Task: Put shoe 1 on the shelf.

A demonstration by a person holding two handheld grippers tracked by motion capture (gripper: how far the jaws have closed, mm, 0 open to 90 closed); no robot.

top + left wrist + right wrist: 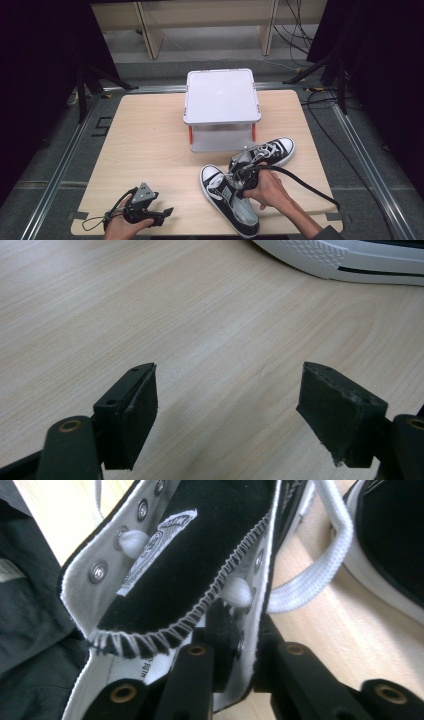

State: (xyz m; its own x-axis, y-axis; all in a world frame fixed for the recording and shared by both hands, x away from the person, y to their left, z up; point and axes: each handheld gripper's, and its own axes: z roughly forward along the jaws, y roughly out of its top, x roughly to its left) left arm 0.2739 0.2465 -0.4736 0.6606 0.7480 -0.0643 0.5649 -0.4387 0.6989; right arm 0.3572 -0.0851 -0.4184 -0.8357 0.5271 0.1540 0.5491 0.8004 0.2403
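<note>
My right tongs [239,645] are clamped on the near shoe [230,200], both shoes are on the table [150,150], and my left tongs [227,405] rest apart, so little seems done.

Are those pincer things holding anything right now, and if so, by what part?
The right gripper is clamped on the near shoe, pinching the eyelet edge beside its tongue. The left gripper holds nothing; its jaws stand open over bare table.

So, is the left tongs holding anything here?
No, the left tongs stand wide apart with bare table between them.
</note>
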